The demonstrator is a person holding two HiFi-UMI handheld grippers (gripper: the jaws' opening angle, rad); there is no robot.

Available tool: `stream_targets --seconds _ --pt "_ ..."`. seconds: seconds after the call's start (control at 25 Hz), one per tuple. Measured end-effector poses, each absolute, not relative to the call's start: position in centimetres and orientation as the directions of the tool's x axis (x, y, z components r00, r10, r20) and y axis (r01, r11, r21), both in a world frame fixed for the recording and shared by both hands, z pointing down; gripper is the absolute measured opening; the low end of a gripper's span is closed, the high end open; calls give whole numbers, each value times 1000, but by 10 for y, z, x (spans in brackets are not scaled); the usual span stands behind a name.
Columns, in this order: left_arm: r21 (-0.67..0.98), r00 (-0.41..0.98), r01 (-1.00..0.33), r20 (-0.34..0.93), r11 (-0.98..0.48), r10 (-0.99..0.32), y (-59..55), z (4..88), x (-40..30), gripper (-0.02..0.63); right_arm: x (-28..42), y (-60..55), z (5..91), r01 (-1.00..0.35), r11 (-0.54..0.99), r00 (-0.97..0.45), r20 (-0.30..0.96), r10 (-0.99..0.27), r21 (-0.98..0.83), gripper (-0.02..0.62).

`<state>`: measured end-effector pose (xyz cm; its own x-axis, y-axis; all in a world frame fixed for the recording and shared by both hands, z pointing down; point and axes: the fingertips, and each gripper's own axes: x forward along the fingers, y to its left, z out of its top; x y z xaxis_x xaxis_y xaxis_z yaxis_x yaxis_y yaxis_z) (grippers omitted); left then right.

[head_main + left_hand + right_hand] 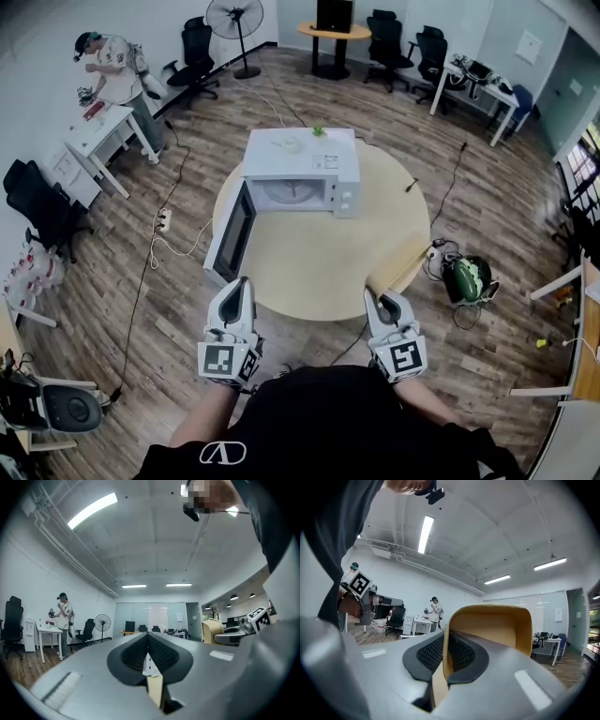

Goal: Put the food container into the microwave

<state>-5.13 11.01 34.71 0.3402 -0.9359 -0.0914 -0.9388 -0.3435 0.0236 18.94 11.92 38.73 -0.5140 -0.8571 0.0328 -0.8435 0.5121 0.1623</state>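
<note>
Head view only: one white microwave point(300, 164) at the far side of the round worktop point(309, 277), its door point(232, 232) swung open to the left, turntable visible inside; neither gripper view shows the oven clearly.

One food container point(405, 261), tan and open-topped; it is at the worktop's near right edge in front of the right gripper point(380, 298), well apart from the microwave and not inside it; whether it touches the worktop cannot be told from above.

Right gripper view adds the grip; the pads are closed on one wall of the container, one pad inside and one outside, and the rest of the tan box rises just beyond the jaws; this view also catches the other gripper's marker cube point(360, 584) at the left.

Left gripper point(238, 286): its own view shows the jaws brought together at the tips with nothing held; the container and the right gripper's marker cube sit at that view's right edge.

Counts: two grippers, one container, one microwave, one worktop; one person point(112, 80) standing at a white desk far left, seen in all three views; one standing fan point(234, 19); one power strip point(163, 221) on the floor, head view only; several black office chairs, number unclear.
</note>
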Motion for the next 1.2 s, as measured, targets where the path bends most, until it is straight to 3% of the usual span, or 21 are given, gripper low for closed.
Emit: stream_targets --seconds 0.8,1.2 --pt "-32 289 -957 -59 -288 -955 140 352 24 0 253 140 417 -814 576 -578 3 -816 68 14" --pt "-53 268 -962 -29 -267 -963 135 363 21 0 246 127 432 -791 611 -611 -5 -792 40 12"
